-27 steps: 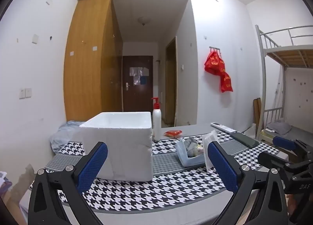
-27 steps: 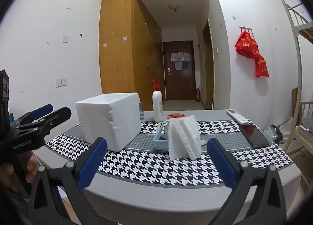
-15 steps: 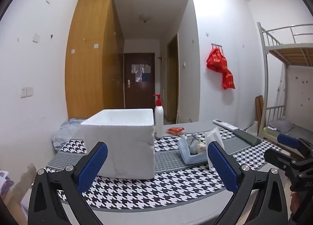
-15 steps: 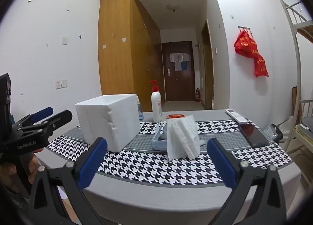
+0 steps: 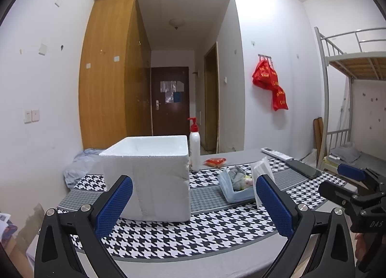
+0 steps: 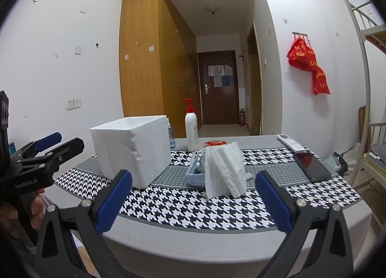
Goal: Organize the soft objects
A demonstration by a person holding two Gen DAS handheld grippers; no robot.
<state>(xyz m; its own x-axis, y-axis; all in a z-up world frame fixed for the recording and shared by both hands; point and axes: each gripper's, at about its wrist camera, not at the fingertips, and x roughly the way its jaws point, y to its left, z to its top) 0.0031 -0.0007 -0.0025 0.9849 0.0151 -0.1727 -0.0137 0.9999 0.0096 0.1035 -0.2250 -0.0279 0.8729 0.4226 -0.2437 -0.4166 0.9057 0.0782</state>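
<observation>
Behind foam box (image 6: 131,151): small bottle (image 6: 170,134).

White tissue stack (image 6: 224,169): upright, on the bench just in front of the tray.
Light-blue tray (image 5: 230,187): tilted, holding crumpled grey cloth (image 5: 236,174).

Contents of pale blue plastic tray (image 6: 193,177) largely hidden behind upright white folded tissue stack (image 6: 224,169); small clear bottle (image 6: 170,136) mostly concealed by white foam box (image 6: 130,150); metal bunk bed (image 5: 349,60) cropped at frame edge.

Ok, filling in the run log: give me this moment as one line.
phase: approach | left gripper: open, empty | right gripper: open, empty | white towel: untouched beside blue tray | foam box: on table
</observation>
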